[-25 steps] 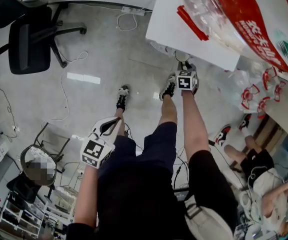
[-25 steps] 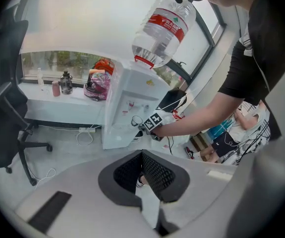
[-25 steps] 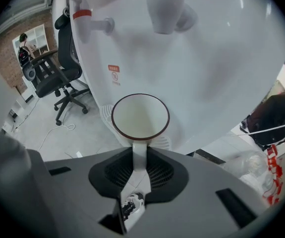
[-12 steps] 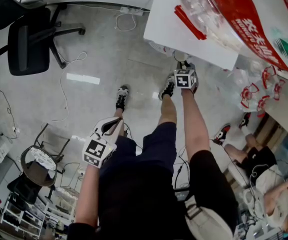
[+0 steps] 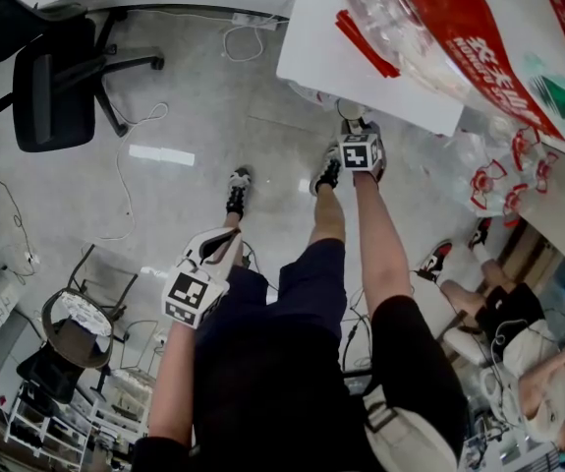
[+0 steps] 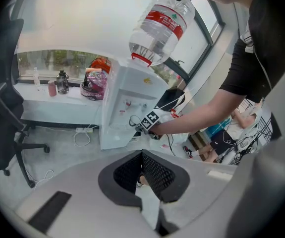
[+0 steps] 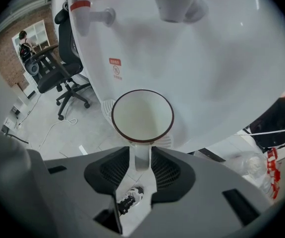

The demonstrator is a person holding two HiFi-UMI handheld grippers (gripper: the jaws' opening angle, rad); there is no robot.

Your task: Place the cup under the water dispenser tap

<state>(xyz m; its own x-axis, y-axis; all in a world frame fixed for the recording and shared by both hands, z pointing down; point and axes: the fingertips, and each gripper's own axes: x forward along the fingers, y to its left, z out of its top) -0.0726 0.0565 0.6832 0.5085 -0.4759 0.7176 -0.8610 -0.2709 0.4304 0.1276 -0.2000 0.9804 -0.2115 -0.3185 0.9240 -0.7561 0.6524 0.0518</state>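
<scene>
A white cup (image 7: 142,114) with a dark red rim stands upright on the drip tray below the white tap (image 7: 174,4) of the water dispenser (image 7: 206,58). My right gripper (image 7: 141,155) points steeply down at it. Its jaws have just been opening and now stand open, with the cup's handle between the pads and a thin gap on each side. In the head view the right gripper (image 5: 358,126) sits at the dispenser's front, where the cup's rim (image 5: 353,111) peeks out. My left gripper (image 5: 225,239) hangs low beside my left leg, its jaws (image 6: 142,155) shut on nothing.
A red-capped tap (image 7: 85,14) juts out to the left of the white one. A large water bottle (image 5: 459,28) sits upside down on the dispenser. Black office chairs (image 5: 61,77) stand on the grey floor to the left. Cables (image 5: 125,195) trail across the floor.
Both hands stay where they were. The head view has drifted slightly, so the dispenser and right gripper sit a little higher in the picture.
</scene>
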